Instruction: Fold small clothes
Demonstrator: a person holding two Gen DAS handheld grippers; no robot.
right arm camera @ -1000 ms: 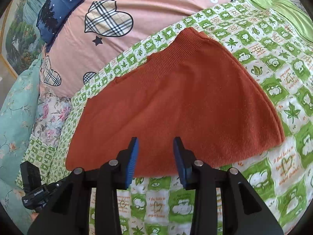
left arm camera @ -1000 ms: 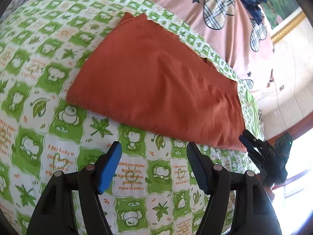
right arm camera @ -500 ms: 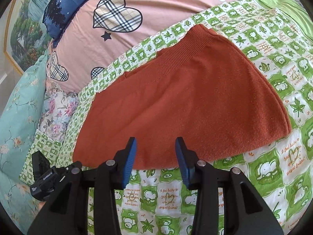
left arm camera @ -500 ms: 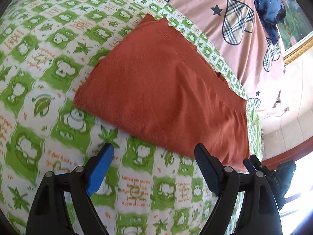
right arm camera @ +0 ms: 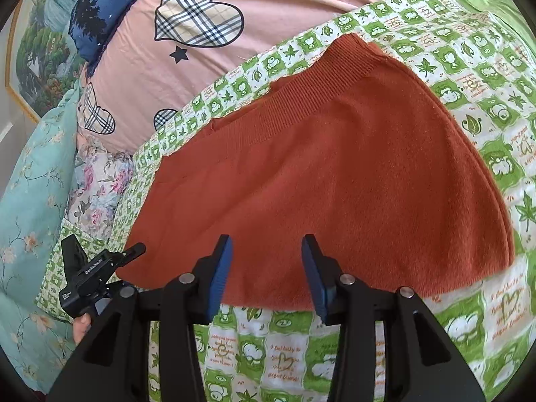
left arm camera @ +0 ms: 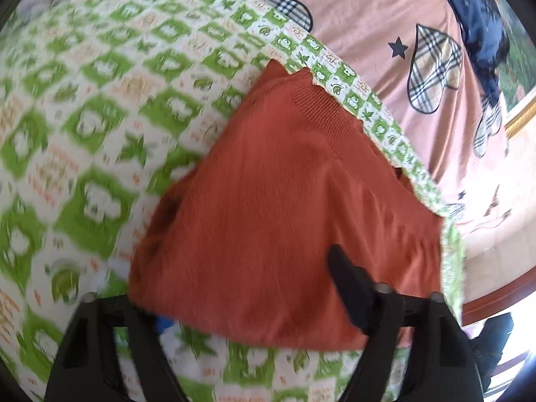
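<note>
The rust-orange knit garment [right arm camera: 318, 174] lies flat on the green-checked bedspread [right arm camera: 469, 321], and I fear my left gripper [left arm camera: 254, 305], jaws apart astride its corner, bunches both layers, while my right gripper [right arm camera: 264, 274] hovers apart, grasping nothing.

Both grippers — right gripper [right arm camera: 266, 268], left gripper [left arm camera: 254, 298] — black plastic, blue-padded jaws, silver screws.
</note>
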